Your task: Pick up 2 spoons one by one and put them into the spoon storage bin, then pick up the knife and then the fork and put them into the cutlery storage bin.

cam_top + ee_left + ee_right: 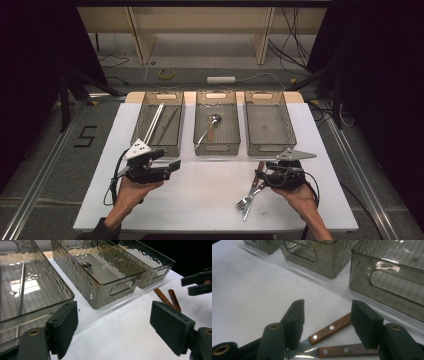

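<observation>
Two wooden-handled utensils lie side by side on the white table at the front right; one is a fork [243, 201]. Their brown handles [329, 328] run beneath and between the jaws of my right gripper [327, 315], which is open and stands low over them without closing on either. The right gripper [263, 172] sits at the handle ends. My left gripper [166, 159] hovers at the front left, open wide with nothing in it [113, 327]. Its view takes in the two handles [163, 298] and the right gripper's jaws farther off.
Three smoky see-through bins stand in a row at the back. The left bin [145, 120] holds long thin sticks, the middle bin [200, 125] holds a spoon [214, 120], and the right bin [287, 125] has nothing in it. Bare white tabletop [210, 190] lies between the grippers.
</observation>
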Demonstrator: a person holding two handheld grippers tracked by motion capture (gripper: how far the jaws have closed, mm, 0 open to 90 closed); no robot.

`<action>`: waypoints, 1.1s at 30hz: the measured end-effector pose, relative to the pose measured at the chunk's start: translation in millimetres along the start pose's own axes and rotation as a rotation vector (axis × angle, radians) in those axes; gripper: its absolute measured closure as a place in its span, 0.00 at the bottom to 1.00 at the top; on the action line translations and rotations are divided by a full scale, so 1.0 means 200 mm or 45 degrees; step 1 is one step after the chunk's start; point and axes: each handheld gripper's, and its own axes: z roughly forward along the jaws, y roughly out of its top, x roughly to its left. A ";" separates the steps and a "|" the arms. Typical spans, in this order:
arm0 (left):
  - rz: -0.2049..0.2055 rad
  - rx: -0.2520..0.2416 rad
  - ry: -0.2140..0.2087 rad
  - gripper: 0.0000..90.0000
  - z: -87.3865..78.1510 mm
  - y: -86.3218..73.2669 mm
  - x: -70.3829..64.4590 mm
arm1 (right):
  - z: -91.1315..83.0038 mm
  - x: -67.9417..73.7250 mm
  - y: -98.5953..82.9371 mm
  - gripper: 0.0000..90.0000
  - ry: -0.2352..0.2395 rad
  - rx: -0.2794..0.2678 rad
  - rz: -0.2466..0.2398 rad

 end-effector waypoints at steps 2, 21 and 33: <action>-0.016 -0.006 -0.007 0.24 -0.01 -0.01 0.00 | 0.02 -0.01 0.01 0.51 0.001 0.007 -0.002; 0.001 -0.085 -0.016 0.23 -0.10 -0.06 -0.01 | 0.14 -0.06 0.06 0.66 -0.004 0.050 -0.051; 0.019 -0.093 -0.015 0.22 -0.13 -0.08 -0.02 | 0.19 -0.07 0.07 0.81 0.001 0.089 -0.119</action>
